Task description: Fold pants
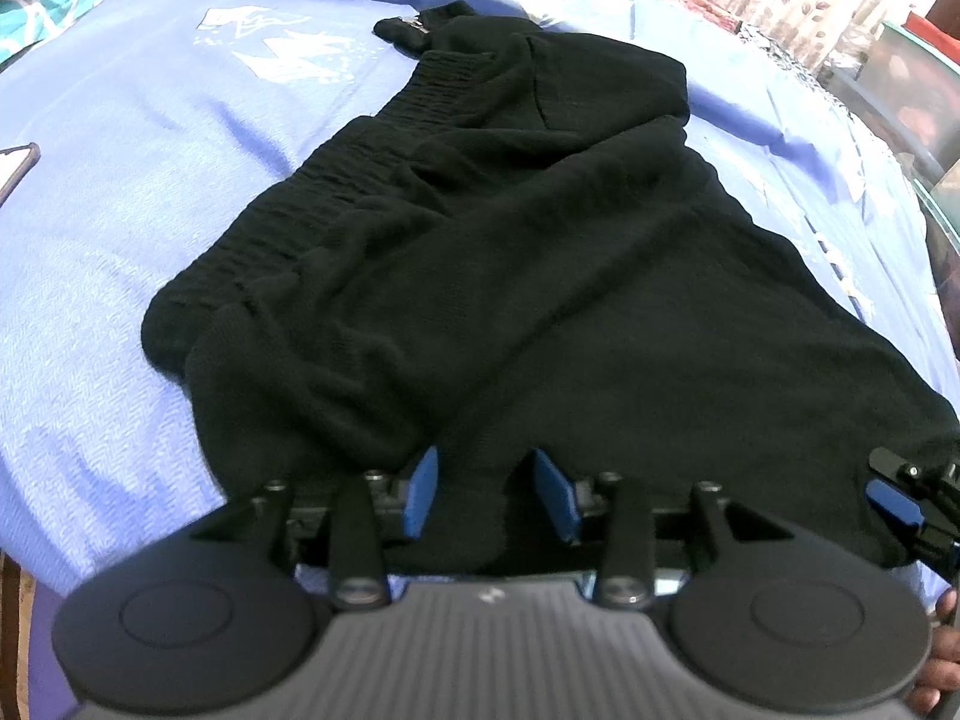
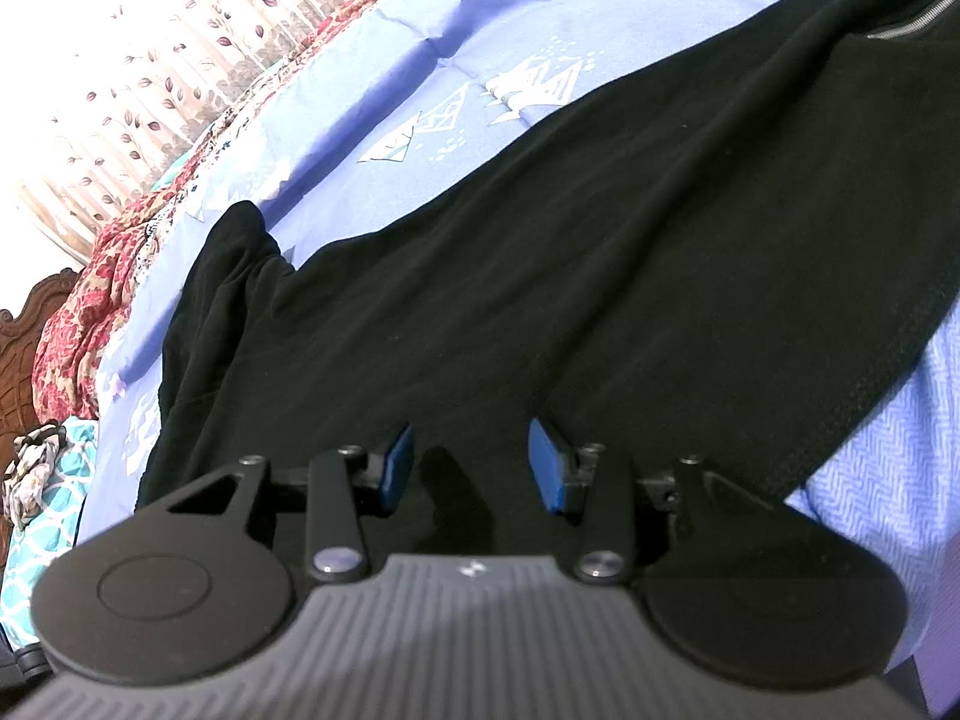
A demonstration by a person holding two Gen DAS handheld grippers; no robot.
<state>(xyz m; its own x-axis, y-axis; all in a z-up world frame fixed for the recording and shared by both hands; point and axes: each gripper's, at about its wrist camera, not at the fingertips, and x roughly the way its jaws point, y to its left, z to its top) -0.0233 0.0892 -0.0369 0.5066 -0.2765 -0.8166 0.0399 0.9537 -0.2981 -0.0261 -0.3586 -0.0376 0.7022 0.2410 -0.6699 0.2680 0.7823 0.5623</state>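
Your black pants (image 1: 510, 276) lie spread across the blue bedsheet (image 1: 120, 228), filling the centre of the left wrist view from the upper middle down to the lower edge. In that view you see the ribbed elastic waistband (image 1: 336, 180) running diagonally through the left-centre, and a bunched end with a small metal piece at the top centre. The right wrist view shows none of that ribbing; there the pants (image 2: 600, 252) stretch from the upper right corner down to the lower left, with a grey zipper line (image 2: 918, 15) at the upper right and a loose fold of fabric at the left-centre.

Your left gripper (image 1: 489, 489) sits at the lower centre with its blue pads apart, resting over the near edge of the pants with cloth between them, not pinched. Your right gripper (image 2: 471, 462) also has its pads spread, over black fabric. Only the left view catches the right gripper (image 1: 900, 498) at the lower right edge.

A phone (image 1: 18, 165) lies at the left edge of the left view. Floral curtains (image 2: 150, 60) fill the upper left of the right view.
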